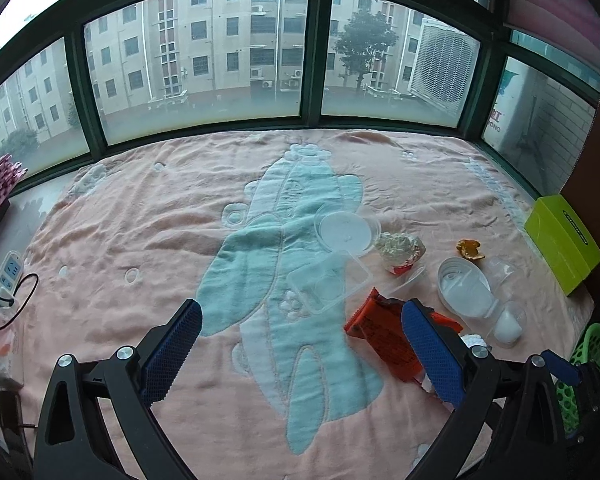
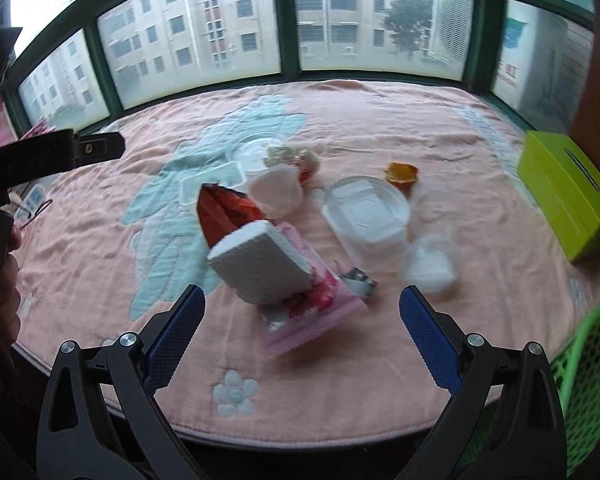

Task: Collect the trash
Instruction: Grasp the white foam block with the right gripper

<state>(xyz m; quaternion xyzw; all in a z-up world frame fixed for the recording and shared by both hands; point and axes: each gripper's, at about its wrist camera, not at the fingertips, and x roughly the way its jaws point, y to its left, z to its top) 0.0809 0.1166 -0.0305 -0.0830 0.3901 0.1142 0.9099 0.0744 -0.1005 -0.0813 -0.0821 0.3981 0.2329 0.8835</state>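
Trash lies on a pink blanket (image 1: 120,240): an orange-red wrapper (image 1: 384,336), clear plastic lids and tubs (image 1: 346,230), a crumpled paper wad (image 1: 398,248), an orange peel (image 1: 470,250) and small clear cups (image 1: 508,320). My left gripper (image 1: 302,350) is open and empty, its right finger beside the wrapper. In the right wrist view my right gripper (image 2: 300,332) is open over a white foam block (image 2: 260,266) and a pink packet (image 2: 312,312), with the red wrapper (image 2: 224,210) behind them. A green mesh basket (image 2: 584,392) stands at the right.
A lime-green tissue box (image 1: 562,246) sits at the blanket's right edge. Windows run along the far side. A power strip and cable (image 1: 6,276) lie at the left. The other gripper's black body (image 2: 40,160) reaches in at the left of the right wrist view.
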